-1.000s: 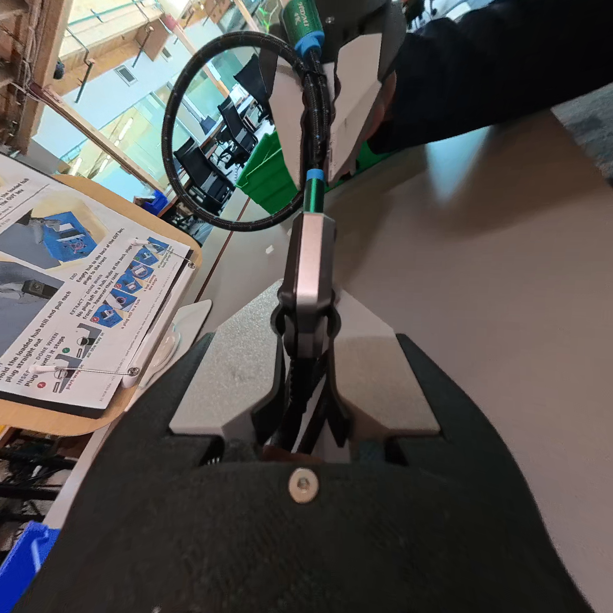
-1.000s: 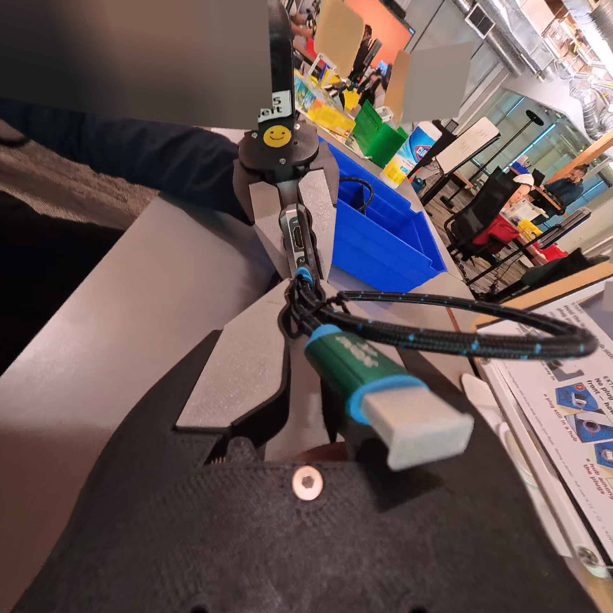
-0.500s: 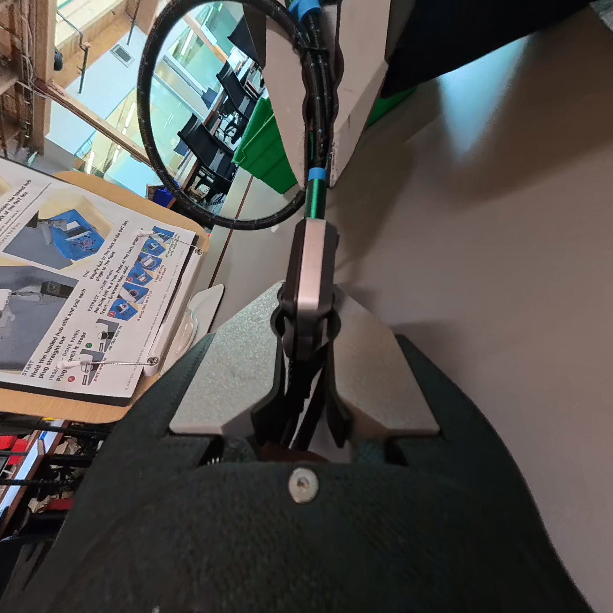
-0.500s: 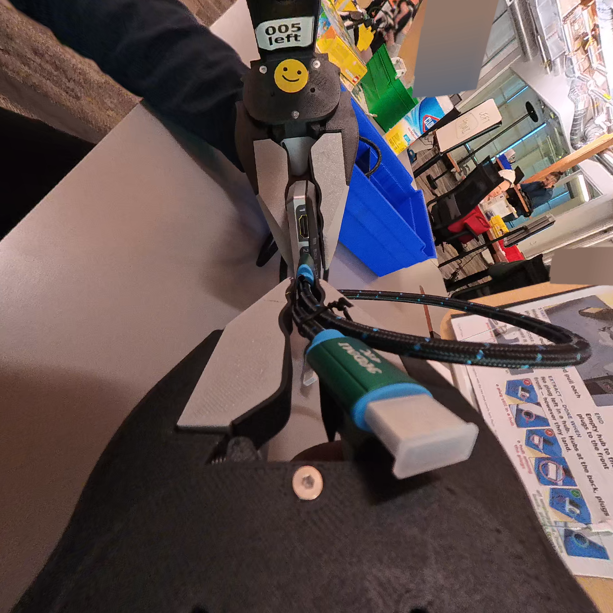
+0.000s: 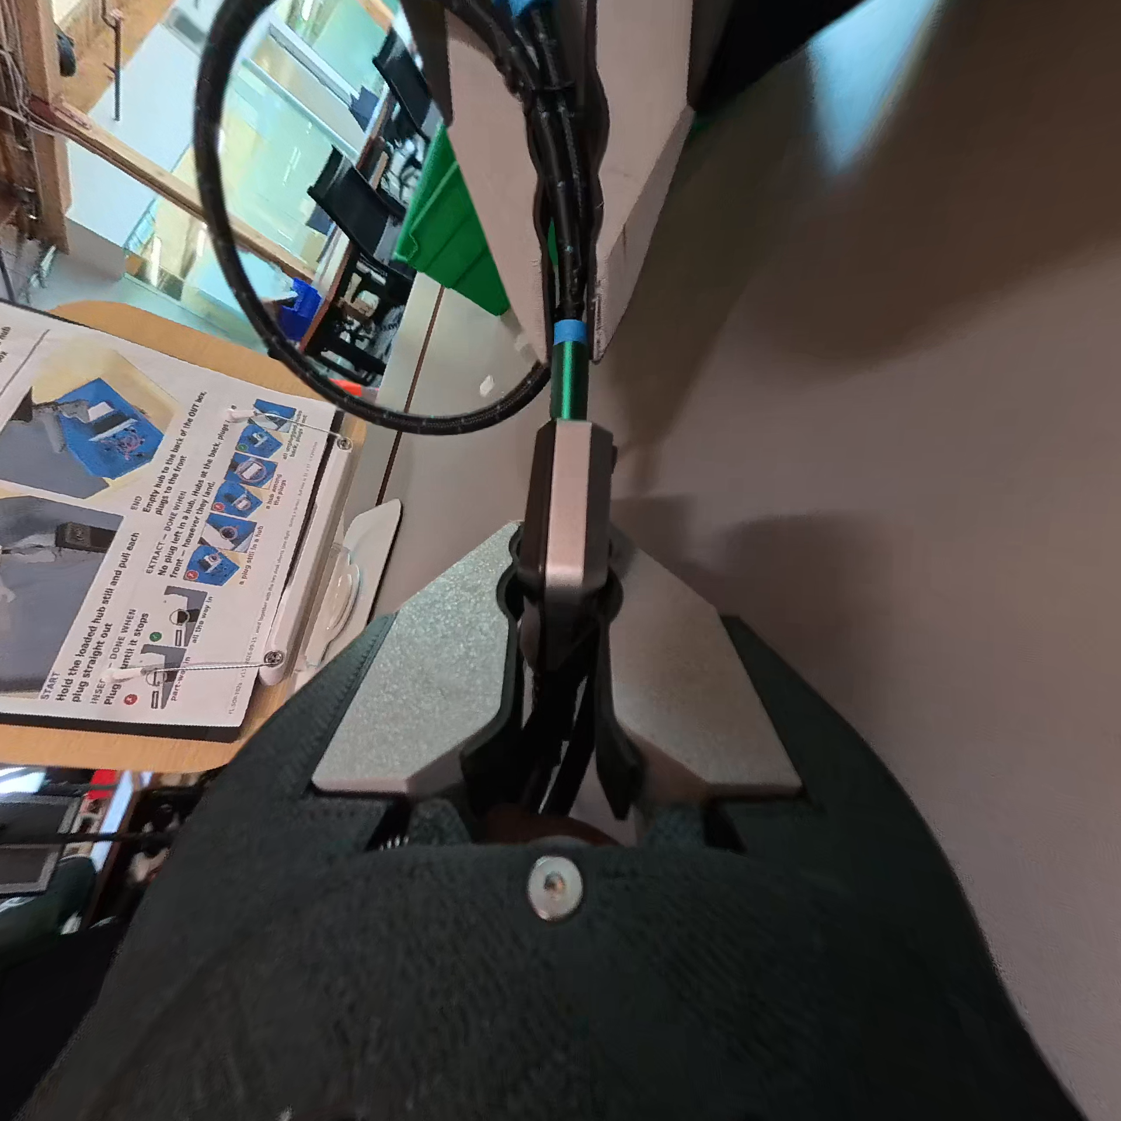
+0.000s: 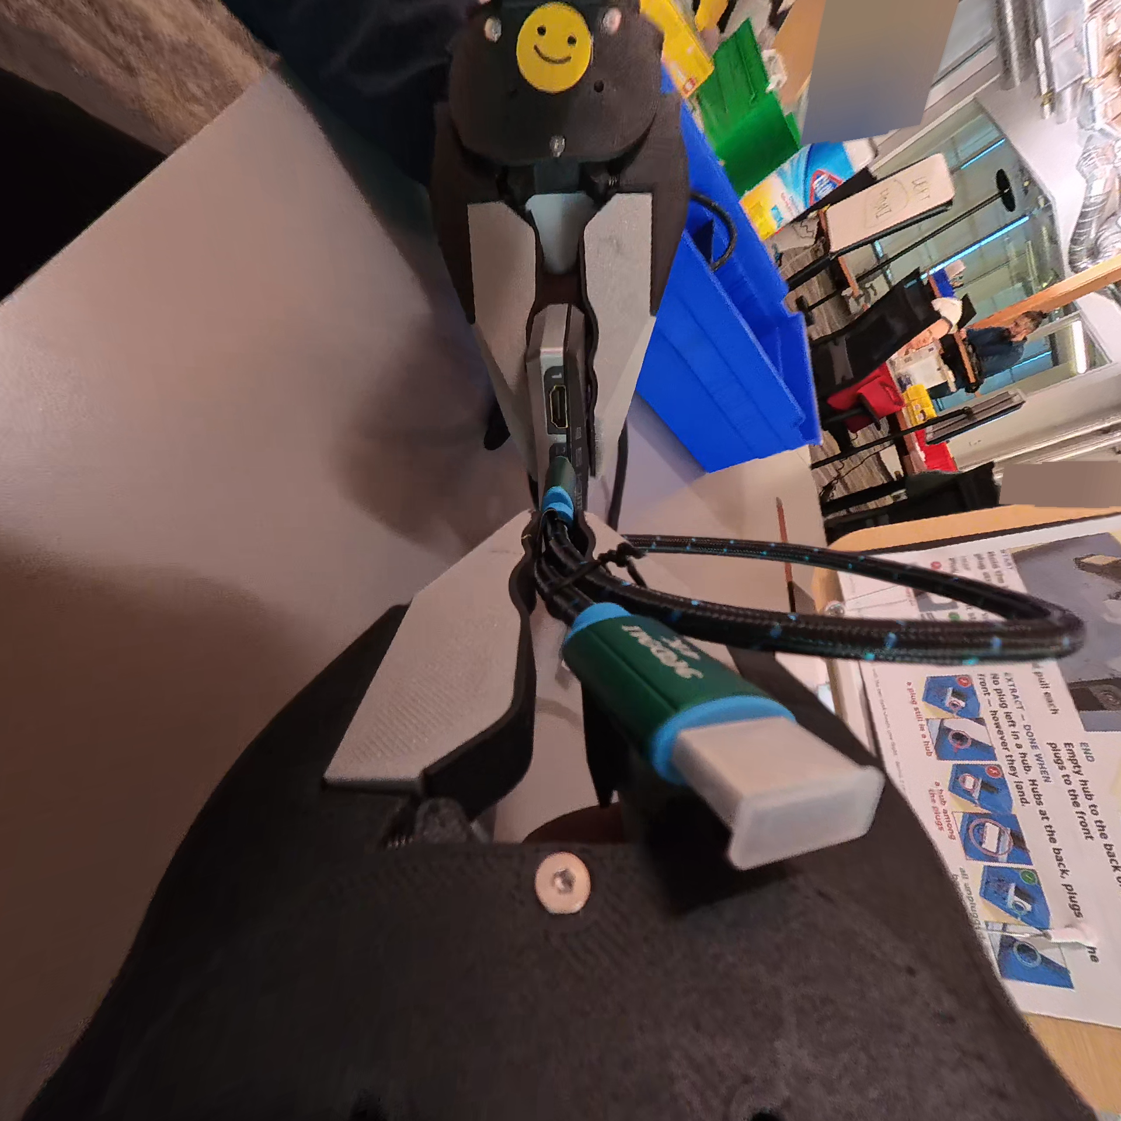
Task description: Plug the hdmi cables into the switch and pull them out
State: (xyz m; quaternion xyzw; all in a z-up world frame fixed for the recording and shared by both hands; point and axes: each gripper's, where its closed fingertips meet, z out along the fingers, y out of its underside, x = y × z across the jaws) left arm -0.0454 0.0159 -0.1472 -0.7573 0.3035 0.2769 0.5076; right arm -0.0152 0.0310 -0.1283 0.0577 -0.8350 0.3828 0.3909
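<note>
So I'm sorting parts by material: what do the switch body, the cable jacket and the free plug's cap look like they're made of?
Switch: seems brushed metal, likely aluminium; grey satin sheen, rounded edges.
Cable: braided fabric sleeve, black with blue flecks; the weave shows.
Cap on the free plug: looks like translucent frosted plastic, milky and matte. The plug's shell is glossy green, metal or plastic, can't tell.

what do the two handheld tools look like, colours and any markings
Both are alike: a matte black textured body with a silver screw at its centre, and two pale grey wedge-shaped fingers edged in black. The left tool, seen from the right wrist view, carries a round yellow smiley sticker. A dark sleeve shows behind it.
</note>
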